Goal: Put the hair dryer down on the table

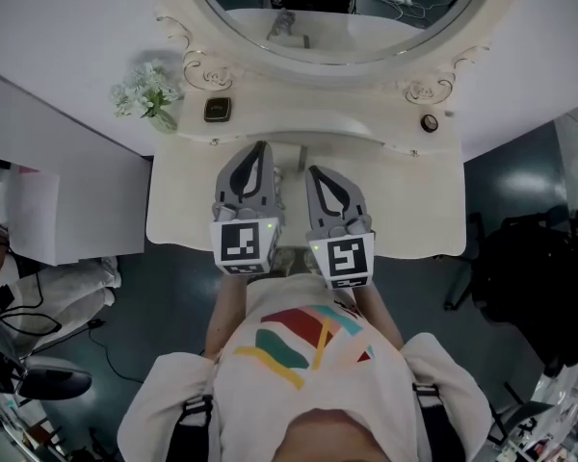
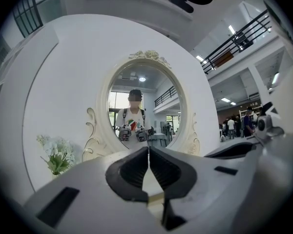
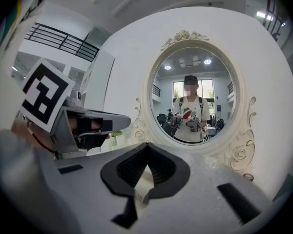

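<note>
Two grippers sit side by side over the tabletop (image 1: 414, 200): left gripper (image 1: 260, 148), right gripper (image 1: 314, 171), both jaws pinched together, empty. One mirror (image 1: 337, 8) far, one flower bunch (image 1: 146, 92) far left.

The vanity table (image 1: 414, 210) bears flowers (image 1: 146, 94), a dark square object (image 1: 217, 109), perhaps a knob (image 1: 430, 122).

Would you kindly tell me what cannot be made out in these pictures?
- The hair dryer: not identifiable anywhere; in the head view the shut left tool and right tool cover the table beneath.
- A small dark object beside the flowers: too small, head view.
- The mirror: top cut off by the head view's upper edge.
</note>
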`<action>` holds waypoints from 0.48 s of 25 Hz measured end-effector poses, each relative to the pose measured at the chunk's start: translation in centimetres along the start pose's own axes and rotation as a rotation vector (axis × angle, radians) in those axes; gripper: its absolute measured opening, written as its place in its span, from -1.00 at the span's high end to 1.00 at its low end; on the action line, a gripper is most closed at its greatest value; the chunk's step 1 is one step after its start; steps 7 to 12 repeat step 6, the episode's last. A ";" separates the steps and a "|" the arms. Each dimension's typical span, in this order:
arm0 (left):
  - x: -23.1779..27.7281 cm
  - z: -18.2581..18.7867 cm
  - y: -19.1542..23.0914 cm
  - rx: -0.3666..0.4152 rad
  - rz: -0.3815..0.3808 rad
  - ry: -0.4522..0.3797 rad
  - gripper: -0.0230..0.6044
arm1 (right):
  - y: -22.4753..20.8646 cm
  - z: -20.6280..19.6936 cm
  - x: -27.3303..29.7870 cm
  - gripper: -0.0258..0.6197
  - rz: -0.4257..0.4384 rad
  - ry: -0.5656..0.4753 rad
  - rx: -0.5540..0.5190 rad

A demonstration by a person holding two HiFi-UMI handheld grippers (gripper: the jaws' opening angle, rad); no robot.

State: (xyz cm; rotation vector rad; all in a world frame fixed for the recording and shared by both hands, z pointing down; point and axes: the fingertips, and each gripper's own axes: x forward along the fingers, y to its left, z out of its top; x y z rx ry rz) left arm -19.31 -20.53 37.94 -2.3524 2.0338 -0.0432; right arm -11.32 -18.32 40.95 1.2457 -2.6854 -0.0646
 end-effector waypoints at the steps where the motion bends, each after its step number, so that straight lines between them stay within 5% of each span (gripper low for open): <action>1: 0.0 -0.1 0.0 0.001 -0.002 0.004 0.89 | 0.0 0.0 0.0 0.92 0.000 0.001 -0.001; 12: 0.3 -0.7 -0.4 0.003 -0.014 0.021 0.89 | -0.1 -0.1 0.2 0.92 0.000 0.005 -0.005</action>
